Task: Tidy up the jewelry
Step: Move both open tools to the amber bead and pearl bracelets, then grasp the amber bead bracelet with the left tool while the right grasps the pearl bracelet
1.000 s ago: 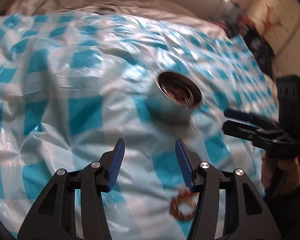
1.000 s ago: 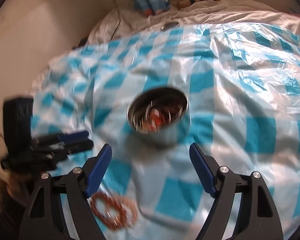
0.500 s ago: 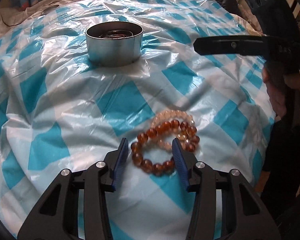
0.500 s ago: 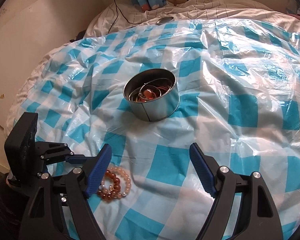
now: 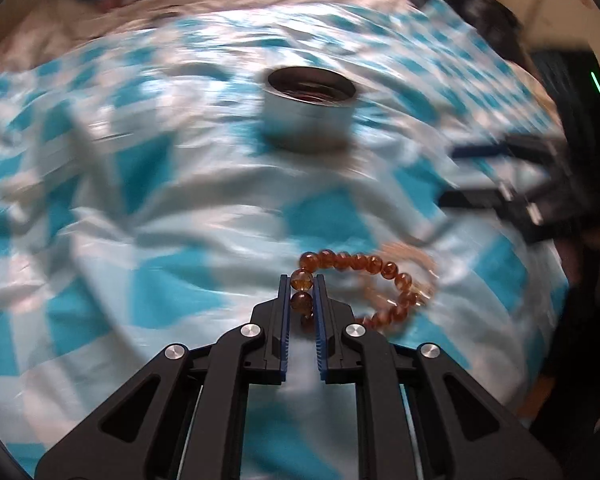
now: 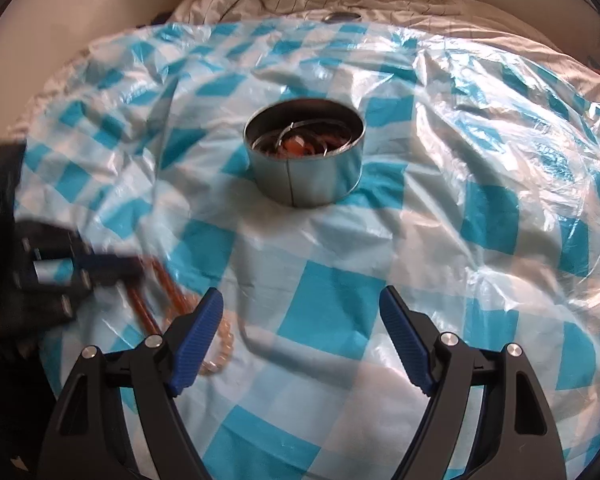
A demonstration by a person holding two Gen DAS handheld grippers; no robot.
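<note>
Already the tin (image 6: 305,156) holds jewelry; left gripper (image 5: 301,280), just closing, pinches the amber bracelet (image 5: 364,264) near the sheet's (image 6: 480,216) edge, right gripper (image 6: 302,308) gaping, pale bracelet (image 6: 220,344) left.

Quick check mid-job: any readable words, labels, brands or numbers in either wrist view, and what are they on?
None can be read.
Metal tin: bare wall, no label showing.
Checked plastic sheet: pattern only, no print.
Left tool, shut on the amber bead bracelet: no markings.
Right tool: no markings.
Green light on the right tool's body: a light, not text.
</note>
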